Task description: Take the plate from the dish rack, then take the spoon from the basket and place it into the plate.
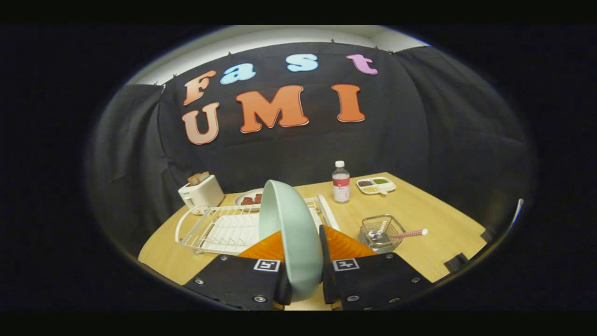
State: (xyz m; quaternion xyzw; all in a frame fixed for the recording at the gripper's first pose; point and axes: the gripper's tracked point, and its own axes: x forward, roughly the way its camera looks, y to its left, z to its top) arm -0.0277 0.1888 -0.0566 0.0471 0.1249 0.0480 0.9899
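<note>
A pale green plate (pixel 289 233) stands on edge between my fingers, and my gripper (pixel 303 252) is shut on its rim. The plate is lifted above the white wire dish rack (pixel 219 228), which lies just beyond the fingers to the left. To the right, beyond the fingers, a small clear wire basket (pixel 381 232) sits on the wooden table (pixel 419 210). A spoon with a pink striped handle (pixel 408 233) rests in it, handle sticking out to the right.
A white toaster (pixel 200 192) with bread stands behind the rack. A plate of food (pixel 248 199) sits beside it. A water bottle (pixel 341 183) and a white divided dish (pixel 376 185) stand at the table's far side.
</note>
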